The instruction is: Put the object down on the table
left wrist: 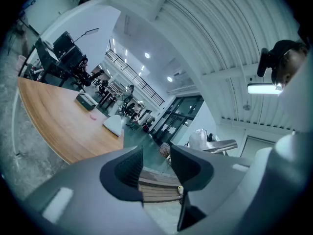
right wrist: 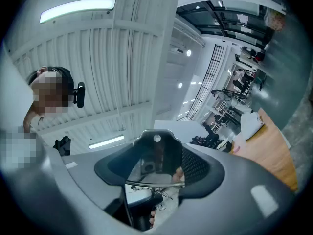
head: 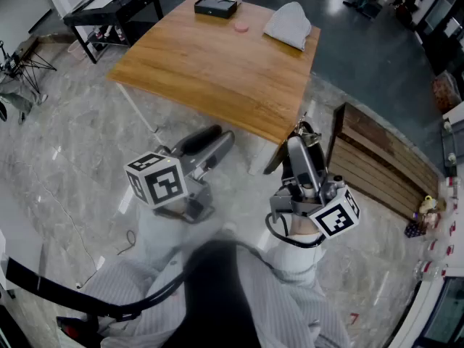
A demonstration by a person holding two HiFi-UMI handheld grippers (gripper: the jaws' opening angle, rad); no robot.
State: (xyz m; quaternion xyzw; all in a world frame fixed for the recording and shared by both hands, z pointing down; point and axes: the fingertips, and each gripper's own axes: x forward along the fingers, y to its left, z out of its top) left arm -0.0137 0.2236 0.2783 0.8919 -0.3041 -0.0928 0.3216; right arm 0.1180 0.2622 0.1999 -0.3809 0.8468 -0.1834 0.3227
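Wood makes up the table (head: pixel 196 71) ahead of us, and most of its top is bare. A black box (head: pixel 216 6), a small pink thing (head: pixel 241 27) and a white cloth (head: pixel 288 25) sit along the far edge, so the near half is free for setting something down.

Our right hand-held gripper (right wrist: pixel 159 168) is clenched on a shiny metal object (right wrist: pixel 156 151), a flat polished piece with a small hole near its top. We cannot tell what it is. The pads press it from both sides, with the piece standing up between them. In the head view it hangs in the air just off the table's near right corner, over the floor and not over the wood. We judge it needs to go forward and left before it comes down.

Our left hand-held gripper (head: pixel 217 138) is released, its jaws apart with nothing between them. It hangs low on the left, short of the table, probably to leave the way clear.
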